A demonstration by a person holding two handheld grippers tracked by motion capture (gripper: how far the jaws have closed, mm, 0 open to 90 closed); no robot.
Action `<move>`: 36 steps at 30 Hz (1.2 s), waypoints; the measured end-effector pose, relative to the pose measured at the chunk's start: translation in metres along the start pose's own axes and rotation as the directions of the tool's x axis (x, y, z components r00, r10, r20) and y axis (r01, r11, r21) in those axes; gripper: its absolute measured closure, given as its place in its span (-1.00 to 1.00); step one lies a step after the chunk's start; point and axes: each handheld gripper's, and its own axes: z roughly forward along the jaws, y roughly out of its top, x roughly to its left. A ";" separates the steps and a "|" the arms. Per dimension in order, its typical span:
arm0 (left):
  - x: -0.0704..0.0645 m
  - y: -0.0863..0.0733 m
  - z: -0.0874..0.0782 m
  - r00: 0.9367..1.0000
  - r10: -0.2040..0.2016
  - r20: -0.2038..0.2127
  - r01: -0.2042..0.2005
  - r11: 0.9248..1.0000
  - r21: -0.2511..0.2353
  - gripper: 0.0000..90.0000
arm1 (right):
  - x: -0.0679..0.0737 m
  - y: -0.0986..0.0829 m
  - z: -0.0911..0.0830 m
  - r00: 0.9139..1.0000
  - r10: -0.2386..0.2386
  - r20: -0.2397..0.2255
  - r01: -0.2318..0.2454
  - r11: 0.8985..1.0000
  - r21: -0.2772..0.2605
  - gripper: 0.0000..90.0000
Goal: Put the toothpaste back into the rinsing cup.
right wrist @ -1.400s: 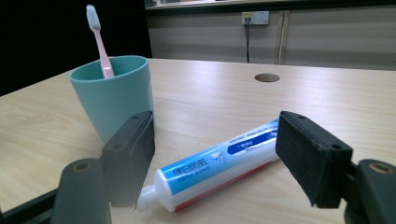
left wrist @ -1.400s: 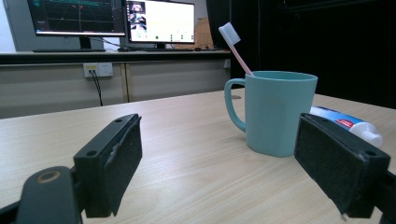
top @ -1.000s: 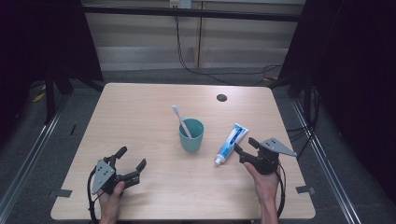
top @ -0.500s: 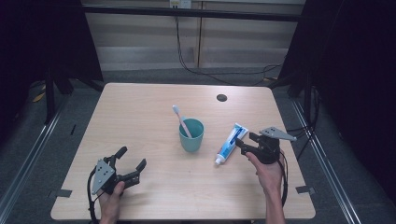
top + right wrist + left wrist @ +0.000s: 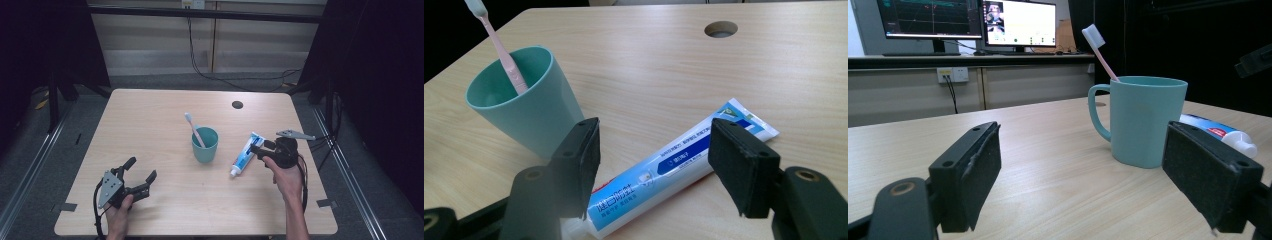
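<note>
The right hand-held gripper point(image 5: 261, 148) was held low over the table point(image 5: 150, 130), and its two black jaws were wide apart. Nothing was pinched between them. In the right gripper view, the toothpaste tube point(image 5: 674, 167) lay flat on the table right under the gap between those jaws. The tube's cap end pointed back toward the right hand-held gripper point(image 5: 654, 160) and its flat end pointed away. It was white and blue with a bit of red near the cap. I could not tell if the jaws touched the tube.

Just past the left jaw in that view stood a teal cup point(image 5: 519, 107), close beside the tube. A pink toothbrush point(image 5: 499, 47) leaned inside the cup with its brush end up. Farther off, a round hole point(image 5: 721, 28) showed in the table top.

The left hand-held gripper point(image 5: 139, 176) sat near the front edge of the table, well apart from the right one. Its jaws were wide apart too and held nothing. In the left gripper view, the left hand-held gripper point(image 5: 1083, 175) looked along the table at the teal cup point(image 5: 1143, 120), which stood ahead of it with its handle on the side. The toothbrush point(image 5: 1100, 50) stuck up out of the cup. The toothpaste tube point(image 5: 1220, 132) lay behind the cup. Far back, two computer screens point(image 5: 968, 22) glowed on a long counter.
</note>
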 end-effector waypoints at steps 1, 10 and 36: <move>0.000 0.000 0.000 1.000 0.000 0.000 0.000 1.000 0.000 -0.64 | -0.001 0.001 0.001 1.000 0.006 -0.001 -0.006 1.000 0.004 -0.18; 0.000 0.000 0.000 1.000 0.000 0.000 0.000 1.000 -0.001 -0.64 | -0.008 0.009 0.010 0.999 0.048 -0.001 -0.048 0.994 0.103 -0.31; 0.000 0.000 0.000 1.000 0.000 0.000 0.000 1.000 0.000 -0.64 | -0.021 0.030 0.031 0.984 0.168 0.059 -0.178 0.940 0.293 -0.49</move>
